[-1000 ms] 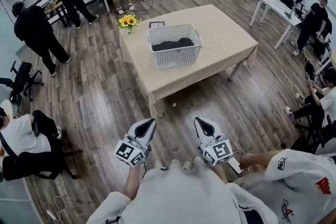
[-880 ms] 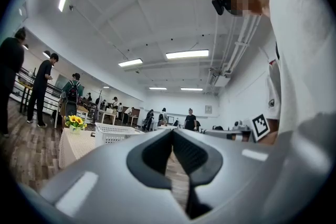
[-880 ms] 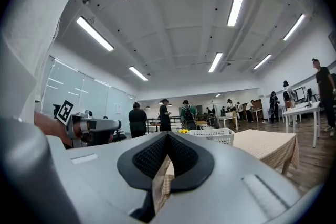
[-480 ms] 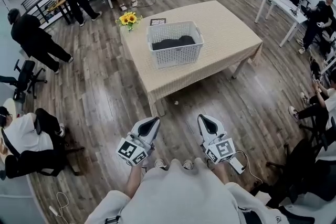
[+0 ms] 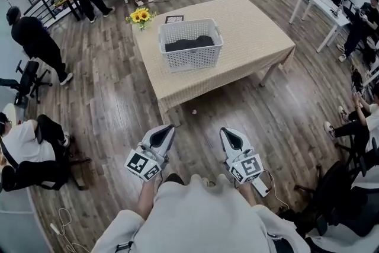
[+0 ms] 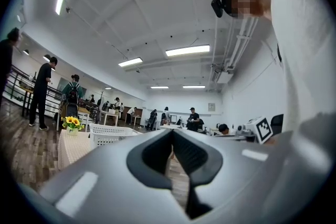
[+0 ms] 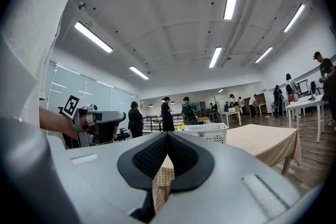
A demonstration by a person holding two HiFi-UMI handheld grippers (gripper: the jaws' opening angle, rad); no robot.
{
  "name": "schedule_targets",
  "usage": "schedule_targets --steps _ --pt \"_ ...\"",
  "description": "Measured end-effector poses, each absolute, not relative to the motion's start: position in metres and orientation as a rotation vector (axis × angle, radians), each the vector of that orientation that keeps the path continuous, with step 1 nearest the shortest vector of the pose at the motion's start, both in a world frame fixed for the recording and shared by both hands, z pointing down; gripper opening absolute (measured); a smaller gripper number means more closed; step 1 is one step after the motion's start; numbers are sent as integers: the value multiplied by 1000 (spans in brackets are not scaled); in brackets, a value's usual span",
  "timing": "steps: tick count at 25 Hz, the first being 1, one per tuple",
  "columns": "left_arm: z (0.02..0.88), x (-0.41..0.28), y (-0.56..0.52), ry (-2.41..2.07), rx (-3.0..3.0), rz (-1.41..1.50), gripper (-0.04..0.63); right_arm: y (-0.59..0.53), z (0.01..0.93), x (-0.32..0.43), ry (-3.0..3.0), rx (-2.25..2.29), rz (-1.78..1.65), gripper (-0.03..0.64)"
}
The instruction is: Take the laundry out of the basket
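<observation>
A white slatted laundry basket (image 5: 190, 44) stands on a table with a beige checked cloth (image 5: 249, 38), and dark laundry (image 5: 188, 42) lies inside it. Both grippers are held level over the wood floor, well short of the table's near corner. My left gripper (image 5: 169, 127) is shut with nothing in it, and so is my right gripper (image 5: 225, 131). In the left gripper view the basket (image 6: 107, 134) shows far off past the left gripper (image 6: 172, 134). The right gripper view has the basket (image 7: 207, 132) beyond the right gripper (image 7: 167, 135).
A vase of sunflowers (image 5: 140, 16) and a dark card (image 5: 174, 19) sit on the table behind the basket. A person (image 5: 23, 151) sits at the left, others stand at the back left, and white tables (image 5: 314, 3) stand at the right. A small white scrap (image 5: 193, 111) lies on the floor.
Both grippers have come a little forward toward the table, still shut. The person in white at the lower right has dropped out of view.
</observation>
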State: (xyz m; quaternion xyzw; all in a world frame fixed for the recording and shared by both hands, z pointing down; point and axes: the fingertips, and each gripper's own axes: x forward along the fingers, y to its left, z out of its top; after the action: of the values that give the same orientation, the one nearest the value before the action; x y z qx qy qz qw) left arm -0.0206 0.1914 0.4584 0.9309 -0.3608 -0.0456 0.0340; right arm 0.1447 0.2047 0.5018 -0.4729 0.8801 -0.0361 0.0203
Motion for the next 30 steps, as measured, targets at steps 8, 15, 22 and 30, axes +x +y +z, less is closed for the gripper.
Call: schedule_targets --steps 8,15,22,30 --pt "478 -18 193 -1172 2801 -113 11 198 517 147 2764 -1414 -146 -2" --pt "494 -10 164 -1143 2779 -124 11 171 525 142 2791 -1404 -158 -2" --pt "495 -15 92 -1108 2812 -167 11 108 524 135 2789 -1440 -127 -2" --pt "482 -53 -18 -1061 2831 -206 11 -1 510 92 2787 -1470 -96 -2"
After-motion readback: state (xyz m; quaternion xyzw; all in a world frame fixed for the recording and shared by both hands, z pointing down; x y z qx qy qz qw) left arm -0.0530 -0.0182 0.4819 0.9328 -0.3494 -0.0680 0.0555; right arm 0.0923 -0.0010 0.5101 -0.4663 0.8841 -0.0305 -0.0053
